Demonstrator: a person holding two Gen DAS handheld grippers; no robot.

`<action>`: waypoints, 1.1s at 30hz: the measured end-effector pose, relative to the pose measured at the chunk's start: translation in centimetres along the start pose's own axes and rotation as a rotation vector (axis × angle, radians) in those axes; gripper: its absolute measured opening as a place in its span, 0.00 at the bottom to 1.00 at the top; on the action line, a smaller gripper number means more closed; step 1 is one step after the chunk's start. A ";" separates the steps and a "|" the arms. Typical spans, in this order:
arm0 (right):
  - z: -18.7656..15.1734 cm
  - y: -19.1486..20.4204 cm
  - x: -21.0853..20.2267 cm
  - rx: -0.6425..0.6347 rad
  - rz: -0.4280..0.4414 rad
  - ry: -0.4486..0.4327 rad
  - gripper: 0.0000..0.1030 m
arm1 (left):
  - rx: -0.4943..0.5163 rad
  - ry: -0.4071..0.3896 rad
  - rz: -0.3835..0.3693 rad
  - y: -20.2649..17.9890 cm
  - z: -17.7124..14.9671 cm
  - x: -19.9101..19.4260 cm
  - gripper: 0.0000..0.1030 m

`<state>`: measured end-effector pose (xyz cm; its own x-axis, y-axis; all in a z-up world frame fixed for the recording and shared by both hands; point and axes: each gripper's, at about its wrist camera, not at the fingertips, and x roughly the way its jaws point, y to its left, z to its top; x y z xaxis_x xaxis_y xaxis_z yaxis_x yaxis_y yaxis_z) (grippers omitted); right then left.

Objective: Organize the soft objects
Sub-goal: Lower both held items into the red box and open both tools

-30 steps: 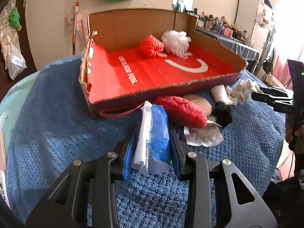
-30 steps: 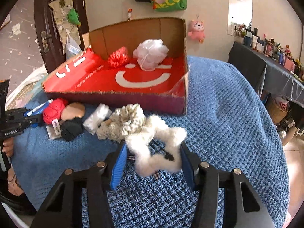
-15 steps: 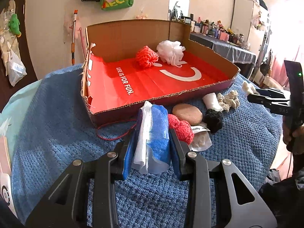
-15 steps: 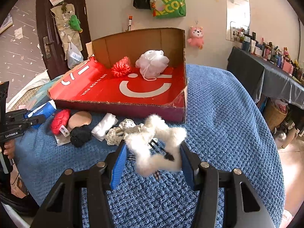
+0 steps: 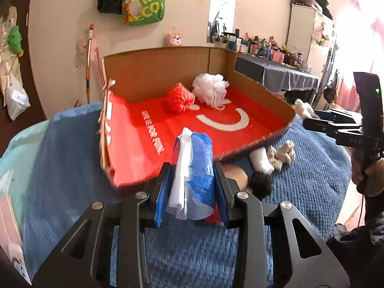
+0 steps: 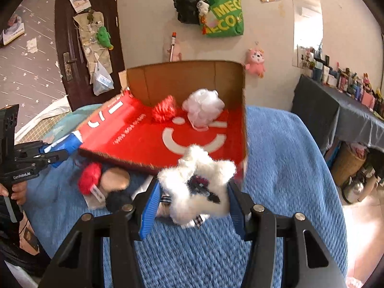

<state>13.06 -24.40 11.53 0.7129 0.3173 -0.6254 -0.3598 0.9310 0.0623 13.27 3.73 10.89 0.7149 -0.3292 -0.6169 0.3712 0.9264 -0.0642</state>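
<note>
At the far left of the right wrist view, a hand (image 6: 18,190) holds the left gripper (image 5: 192,187), whose jaws are clamped on a rolled blue cloth in a clear plastic wrapper (image 5: 195,168), lifted off the blue knitted blanket (image 5: 72,168) and level with the near edge of the cardboard box (image 5: 156,72). The box lies open on the blanket, its floor red with a white smile mark; a red mesh pouf (image 5: 180,97) and a white mesh pouf (image 5: 211,90) sit side by side, touching, against its back wall. On the blanket just in front of the box lie a red fuzzy item with a tag (image 6: 90,178), a tan rounded pad (image 6: 115,178), a black fuzzy item (image 5: 260,183), a white roll (image 5: 261,159) and a beige knotted rope piece (image 5: 283,154), all close together. Farther right, the right gripper (image 6: 194,199) has its jaws closed on a white fluffy star-shaped plush (image 6: 194,180) with a dark clip on its front, held above the blanket near the box's right front corner
</note>
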 end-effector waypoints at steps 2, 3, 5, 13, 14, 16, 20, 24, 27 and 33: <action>1.2 0.4 0.4 -0.021 0.006 -0.005 0.54 | 0.007 0.002 -0.008 0.1 0.9 0.6 0.31; 1.9 0.7 0.9 -0.032 0.006 -0.002 0.54 | 0.010 0.004 -0.009 0.1 1.5 1.1 0.31; 3.0 1.0 2.0 -0.058 0.006 0.013 0.54 | 0.017 0.014 -0.011 0.2 2.4 2.1 0.31; 5.7 1.7 7.1 -0.134 -0.017 0.135 0.54 | 0.044 0.106 -0.009 0.9 4.8 6.7 0.31; 6.0 1.9 7.9 -0.152 -0.027 0.159 0.54 | 0.045 0.115 -0.010 1.1 4.8 7.0 0.31; 6.2 2.1 8.9 -0.172 -0.034 0.186 0.54 | 0.049 0.145 -0.004 1.3 5.0 8.1 0.31; 6.3 2.0 11.6 -0.199 -0.055 0.274 0.54 | 0.068 0.183 0.004 1.6 5.2 9.6 0.31; 6.2 2.0 13.3 -0.223 -0.064 0.332 0.54 | 0.075 0.214 0.005 1.8 5.2 10.7 0.31; 6.1 1.8 14.5 -0.225 -0.053 0.381 0.54 | 0.075 0.237 0.008 2.0 5.1 11.3 0.31; 5.5 1.2 15.7 -0.229 -0.062 0.425 0.54 | 0.071 0.280 0.009 2.3 4.8 12.5 0.31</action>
<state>27.14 -17.29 6.11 0.4452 0.1164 -0.8878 -0.4819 0.8668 -0.1280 25.89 0.90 6.82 0.5301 -0.2488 -0.8106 0.4133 0.9105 -0.0092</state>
